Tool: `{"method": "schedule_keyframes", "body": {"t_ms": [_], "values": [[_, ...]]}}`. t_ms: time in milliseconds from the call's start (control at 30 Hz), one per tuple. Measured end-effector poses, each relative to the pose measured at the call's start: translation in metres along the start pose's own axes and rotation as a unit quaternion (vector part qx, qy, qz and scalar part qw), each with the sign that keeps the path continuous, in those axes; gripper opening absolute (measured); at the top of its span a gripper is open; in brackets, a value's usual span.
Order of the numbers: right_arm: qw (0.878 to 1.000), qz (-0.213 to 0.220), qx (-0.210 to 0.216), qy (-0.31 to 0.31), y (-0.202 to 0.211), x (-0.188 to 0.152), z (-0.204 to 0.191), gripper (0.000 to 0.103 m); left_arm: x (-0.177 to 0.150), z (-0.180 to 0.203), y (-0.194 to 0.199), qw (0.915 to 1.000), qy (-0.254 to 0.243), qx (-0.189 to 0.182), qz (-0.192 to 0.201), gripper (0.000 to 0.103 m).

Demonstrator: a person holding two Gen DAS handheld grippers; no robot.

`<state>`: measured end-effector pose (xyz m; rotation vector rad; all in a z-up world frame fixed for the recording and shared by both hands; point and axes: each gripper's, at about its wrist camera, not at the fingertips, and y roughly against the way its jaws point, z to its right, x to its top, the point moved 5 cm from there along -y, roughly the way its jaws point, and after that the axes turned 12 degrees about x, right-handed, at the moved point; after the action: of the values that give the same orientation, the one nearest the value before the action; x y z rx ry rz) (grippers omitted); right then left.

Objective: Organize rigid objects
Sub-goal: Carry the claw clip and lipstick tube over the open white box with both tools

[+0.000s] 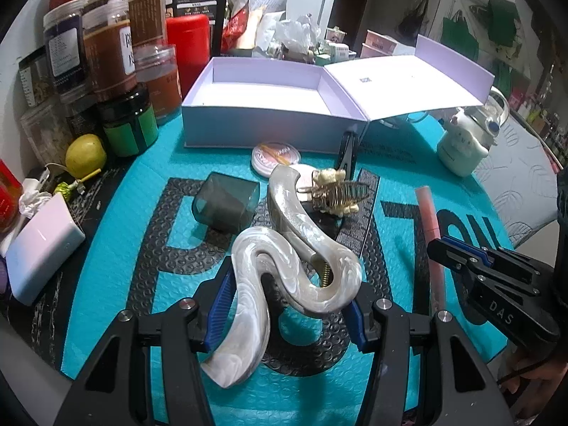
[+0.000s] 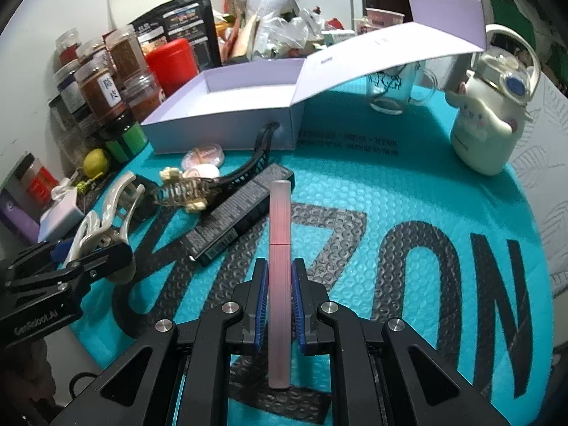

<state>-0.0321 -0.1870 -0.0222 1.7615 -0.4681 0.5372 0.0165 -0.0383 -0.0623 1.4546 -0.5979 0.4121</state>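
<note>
My left gripper (image 1: 287, 305) is shut on a large pearl-white wavy hair claw (image 1: 284, 259), held over the teal bubble mat (image 1: 117, 213); it also shows in the right wrist view (image 2: 99, 227). My right gripper (image 2: 278, 277) is shut on a long pink tube (image 2: 279, 248), seen in the left wrist view (image 1: 431, 234). An open lavender box (image 1: 269, 106) stands empty at the back, also in the right wrist view (image 2: 227, 113). A gold claw clip with cream flowers (image 1: 337, 191), a grey translucent cap (image 1: 227, 200), a round pink compact (image 1: 275, 158) and a black clip (image 1: 349, 151) lie on the mat.
Several spice jars (image 1: 106, 49), a red canister (image 1: 188, 42), a lemon (image 1: 86, 155) and a white power bank (image 1: 39, 248) line the left. A long black carton (image 2: 241, 213) lies mid-mat. A white cartoon bottle (image 2: 486, 120) and a glass mug (image 2: 390, 88) stand at the right.
</note>
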Motion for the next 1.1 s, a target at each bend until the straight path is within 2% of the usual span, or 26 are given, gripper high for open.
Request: {"method": "schedule_keyframes", "body": {"t_ms": [233, 600, 1100], "values": [[1.000, 0.016, 0.008, 0.018, 0.013, 0.008, -0.007, 0.013, 0.011, -0.002, 0.008, 0.9998, 0.006, -0.002, 0.016, 0.054], [0.997, 0.023, 0.067, 0.042, 0.016, 0.036, -0.018, 0.013, 0.037, -0.004, 0.017, 0.9989, 0.012, 0.001, 0.046, 0.054], [0.990, 0.039, 0.095, 0.099, -0.001, 0.103, -0.027, 0.013, 0.094, -0.008, 0.003, 0.9974, 0.022, 0.011, 0.068, 0.054]]}}
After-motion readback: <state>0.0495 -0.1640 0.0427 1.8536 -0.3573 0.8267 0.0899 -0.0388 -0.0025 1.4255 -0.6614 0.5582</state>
